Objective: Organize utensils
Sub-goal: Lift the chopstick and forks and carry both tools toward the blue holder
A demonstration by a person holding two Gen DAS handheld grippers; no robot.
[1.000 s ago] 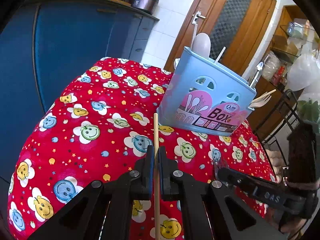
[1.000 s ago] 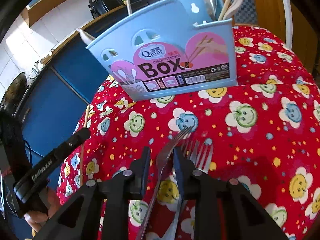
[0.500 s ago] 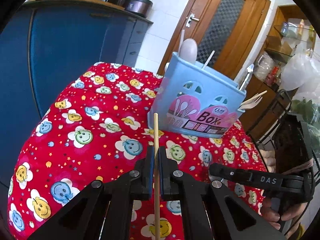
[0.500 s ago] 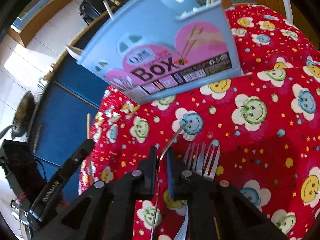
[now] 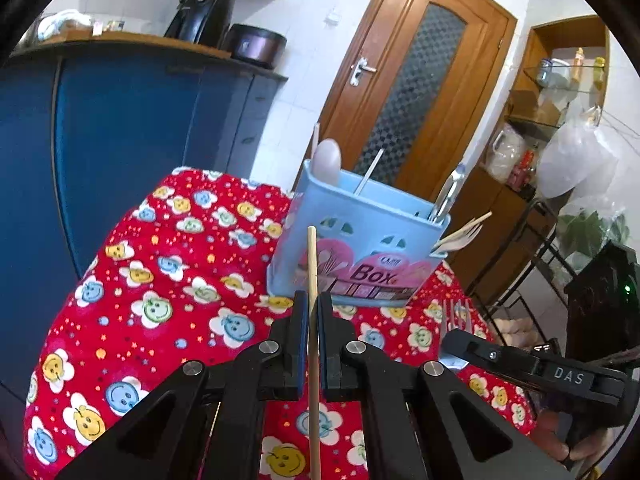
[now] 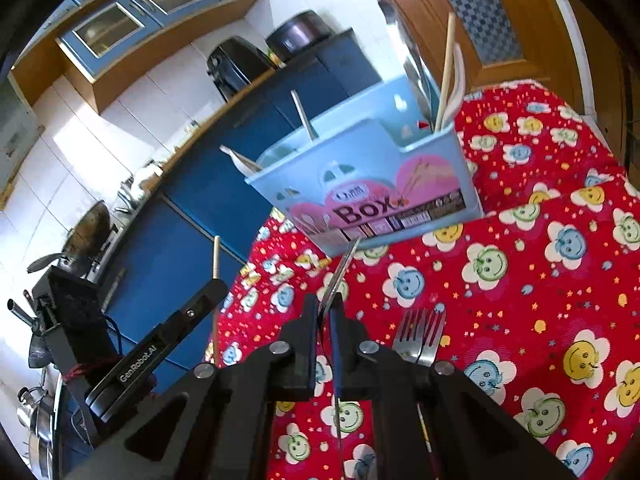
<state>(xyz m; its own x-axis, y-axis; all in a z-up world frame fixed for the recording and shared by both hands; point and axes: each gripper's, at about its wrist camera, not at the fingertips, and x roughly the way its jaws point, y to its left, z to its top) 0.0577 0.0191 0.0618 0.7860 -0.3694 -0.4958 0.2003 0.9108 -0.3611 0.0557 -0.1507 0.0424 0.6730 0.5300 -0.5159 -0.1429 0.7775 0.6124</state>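
A light blue utensil box (image 5: 360, 248) stands on the red smiley tablecloth (image 5: 168, 280) and holds spoons, chopsticks and a wooden fork. It also shows in the right wrist view (image 6: 372, 184). My left gripper (image 5: 313, 312) is shut on a wooden chopstick (image 5: 312, 264), held upright above the cloth, short of the box. My right gripper (image 6: 326, 312) is shut on a metal fork (image 6: 340, 272), seen edge-on, raised and pointing at the box front. Two more metal forks (image 6: 420, 336) lie on the cloth just right of my right gripper.
Blue kitchen cabinets (image 5: 120, 128) with a black appliance and a pot on top stand behind the table. A wooden door (image 5: 420, 80) and shelves (image 5: 560, 100) are beyond the box. The table edge falls away at the left.
Both grippers have risen off the cloth with their utensils. The right gripper has closed on the fork, lifted it and turned it edge-on. The two other forks stay on the cloth.
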